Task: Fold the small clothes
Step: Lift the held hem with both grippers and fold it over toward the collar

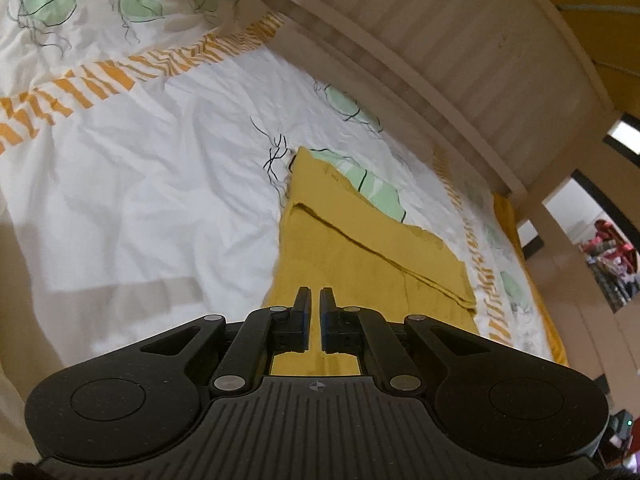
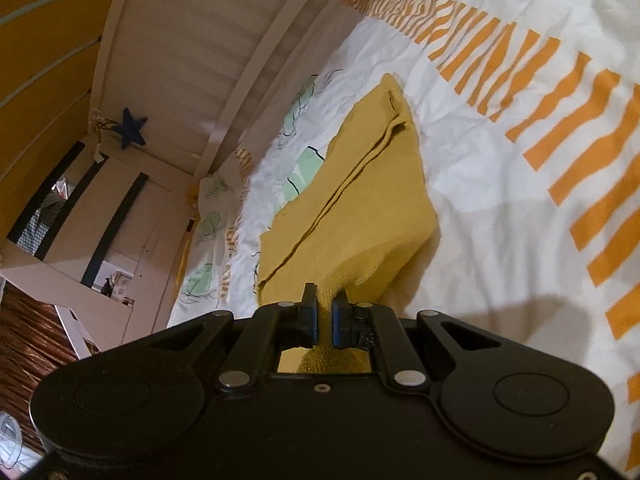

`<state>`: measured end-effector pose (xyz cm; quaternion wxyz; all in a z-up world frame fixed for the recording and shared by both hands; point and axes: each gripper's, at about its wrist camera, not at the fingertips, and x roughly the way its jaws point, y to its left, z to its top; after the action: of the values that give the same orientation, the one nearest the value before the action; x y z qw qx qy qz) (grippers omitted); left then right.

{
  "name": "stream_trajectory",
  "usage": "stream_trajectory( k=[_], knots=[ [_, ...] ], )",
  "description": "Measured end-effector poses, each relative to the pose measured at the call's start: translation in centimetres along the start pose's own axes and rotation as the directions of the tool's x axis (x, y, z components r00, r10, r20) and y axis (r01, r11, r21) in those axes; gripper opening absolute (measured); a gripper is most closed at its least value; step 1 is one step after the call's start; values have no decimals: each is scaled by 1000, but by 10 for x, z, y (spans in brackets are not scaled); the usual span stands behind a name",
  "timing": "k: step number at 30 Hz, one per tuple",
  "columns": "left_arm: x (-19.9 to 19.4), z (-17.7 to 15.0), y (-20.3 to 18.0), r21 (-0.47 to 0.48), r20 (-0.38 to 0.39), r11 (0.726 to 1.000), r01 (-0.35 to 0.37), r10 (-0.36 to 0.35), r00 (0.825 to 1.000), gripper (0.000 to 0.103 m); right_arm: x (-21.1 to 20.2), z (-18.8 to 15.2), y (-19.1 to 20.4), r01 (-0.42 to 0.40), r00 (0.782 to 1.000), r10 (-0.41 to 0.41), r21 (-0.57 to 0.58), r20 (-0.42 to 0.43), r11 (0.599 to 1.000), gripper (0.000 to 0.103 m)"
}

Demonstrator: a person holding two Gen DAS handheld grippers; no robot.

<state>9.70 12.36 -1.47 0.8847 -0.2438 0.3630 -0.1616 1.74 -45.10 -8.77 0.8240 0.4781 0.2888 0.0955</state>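
A mustard-yellow knit garment lies on the bed, partly folded, with one flap laid lengthwise over its body. My left gripper is over its near edge. Its jaws are nearly together, and yellow cloth fills the thin slit between them. In the right wrist view the same garment stretches away from me. My right gripper is shut on a bunched ribbed edge of the fabric, which rises off the bed into the pads.
The white duvet has green leaf prints and an orange striped band. A white slatted bed rail runs along the far side. Beyond it are white furniture and a dark blue star.
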Motion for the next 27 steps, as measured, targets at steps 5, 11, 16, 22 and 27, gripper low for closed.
stream_trajectory(
  k=[5, 11, 16, 22, 27],
  knots=[
    [12, -7, 8, 27, -78, 1000, -13, 15, 997, 7, 4, 0, -2, 16, 1000, -16, -6, -22, 1000, 15],
    [34, -36, 25, 78, -212, 991, -109, 123, 970, 39, 5, -3, -11, 29, 999, -29, 10, -39, 1000, 15],
    [35, -44, 26, 134, -221, 984, -116, 144, 965, 47, 5, -4, -17, 34, 998, -33, 22, -49, 999, 15],
    [46, -48, 16, 174, -248, 983, -53, 96, 964, 70, 9, -7, -23, 38, 997, -36, 32, -67, 999, 16],
    [53, -51, 17, 115, -253, 993, 18, 11, 967, 70, 10, -8, -24, 36, 997, -33, 34, -69, 999, 16]
  ],
)
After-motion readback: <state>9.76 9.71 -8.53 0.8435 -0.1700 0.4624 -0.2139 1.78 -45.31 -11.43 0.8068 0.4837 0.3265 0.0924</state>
